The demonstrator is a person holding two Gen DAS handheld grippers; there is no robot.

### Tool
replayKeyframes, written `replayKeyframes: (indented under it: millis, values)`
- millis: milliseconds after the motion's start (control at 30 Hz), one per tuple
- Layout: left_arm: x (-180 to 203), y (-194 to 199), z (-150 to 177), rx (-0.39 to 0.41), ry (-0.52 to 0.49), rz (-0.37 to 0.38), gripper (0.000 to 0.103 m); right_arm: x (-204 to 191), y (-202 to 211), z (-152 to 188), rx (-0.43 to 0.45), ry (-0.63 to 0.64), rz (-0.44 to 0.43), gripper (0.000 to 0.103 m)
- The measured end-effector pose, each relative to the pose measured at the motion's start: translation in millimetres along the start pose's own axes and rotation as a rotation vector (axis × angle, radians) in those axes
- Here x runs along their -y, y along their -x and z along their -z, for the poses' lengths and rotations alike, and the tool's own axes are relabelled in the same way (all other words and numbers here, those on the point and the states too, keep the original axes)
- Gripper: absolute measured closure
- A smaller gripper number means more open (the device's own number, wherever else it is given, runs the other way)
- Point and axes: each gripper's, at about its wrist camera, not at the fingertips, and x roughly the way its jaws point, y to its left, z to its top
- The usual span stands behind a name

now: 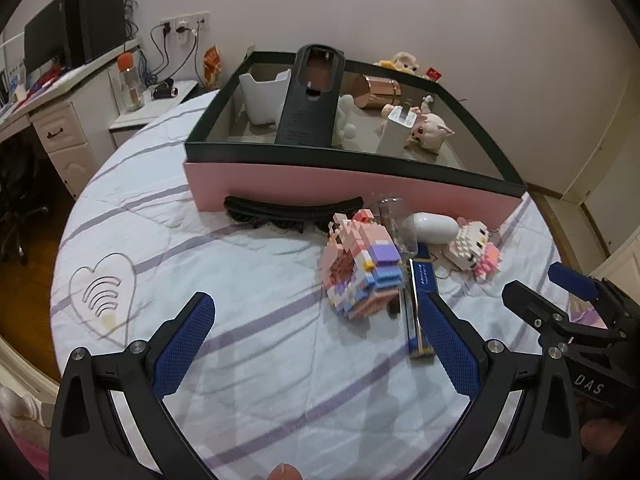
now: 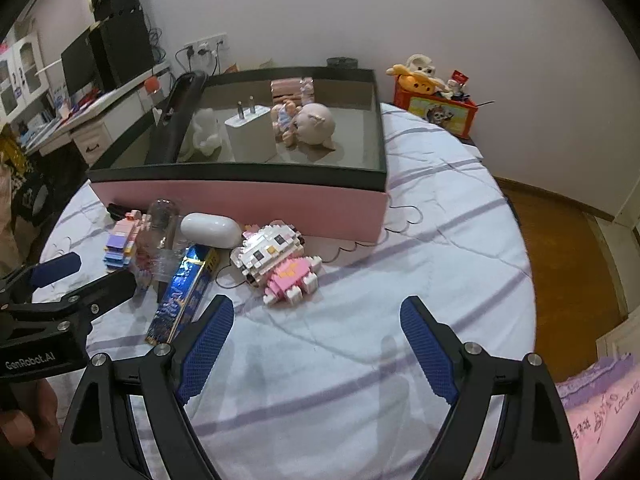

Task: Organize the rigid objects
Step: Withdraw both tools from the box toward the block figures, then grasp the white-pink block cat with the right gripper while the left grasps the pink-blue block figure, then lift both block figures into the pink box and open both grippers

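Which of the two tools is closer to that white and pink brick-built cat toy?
Right. The right tool sits open just in front of the white and pink brick-built cat toy, almost facing it. The left tool, also open, is off to the cat's left, nearer the pastel brick-built figure.

Both tongs hang above the bed with their blue-padded fingers spread wide and nothing between them: the left tongs (image 1: 316, 334) and the right tongs (image 2: 316, 338). They sit side by side, pointing the same way, each visible at the edge of the other's view.
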Motion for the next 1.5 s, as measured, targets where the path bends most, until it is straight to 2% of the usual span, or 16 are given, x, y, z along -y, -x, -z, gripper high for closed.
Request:
replayKeyframes:
  millis: [200, 333, 400, 467, 567, 667, 700, 733, 800, 967, 1233, 1333, 1500]
  values:
    - [-2.6, -20.4, -6.1, -0.018, 0.014, -0.024, 0.000, -5.1, -18.9, -5.5, -0.022, 0.037, -0.024, 0.016]
    - [-9.2, -26.9, -10.4, -0.021, 0.036, -0.001, 0.001, -9.6, -27.3, -9.4, -0.022, 0.052, -0.056, 0.016]
    - [-11.4, -26.7, -11.5, -0.014, 0.035, 0.010, 0.006, -11.8, -31.2, -9.2, -0.024, 0.054, -0.065, 0.019]
    - [-13.6, -27.9, -13.0, -0.017, 0.031, 0.029, 0.009, -13.5, -34.7, -8.9, -0.027, 0.056, -0.067, 0.033]
    - [-16.5, -28.6, -12.7, -0.014, 0.028, 0.063, 0.014, -16.0, -34.1, -8.5, -0.018, 0.064, -0.072, 0.045]
    - [-15.7, -26.8, -10.3, -0.008, 0.020, 0.103, 0.027, -16.9, -32.0, -8.4, -0.018, 0.071, -0.069, 0.049]
    - [-15.5, -26.0, -9.4, -0.008, 0.020, 0.116, 0.036, -16.4, -30.6, -7.9, -0.016, 0.067, -0.073, 0.050]
    - [-15.1, -25.8, -8.9, -0.009, 0.018, 0.121, 0.054, -15.6, -28.0, -6.1, -0.013, 0.062, -0.076, 0.051]
    - [-16.8, -27.7, -7.6, -0.019, 0.018, 0.131, 0.068, -15.1, -24.4, -4.4, -0.010, 0.056, -0.082, 0.052]
    - [-18.5, -21.6, -5.0, -0.016, 0.020, 0.151, 0.070, -13.0, -12.4, -0.1, 0.005, 0.036, -0.095, 0.052]
    - [-24.6, 5.3, -0.8, 0.022, 0.012, 0.139, 0.070, -9.0, 19.7, -2.0, 0.052, 0.005, -0.121, 0.052]
    - [-29.4, 20.8, -2.5, 0.046, 0.010, 0.136, 0.070, -8.6, 37.0, -12.3, 0.093, 0.008, -0.130, 0.052]
    - [-32.6, 44.8, -21.4, 0.104, -0.012, 0.136, 0.070, -9.1, 58.5, -48.1, 0.171, 0.044, -0.097, 0.052]
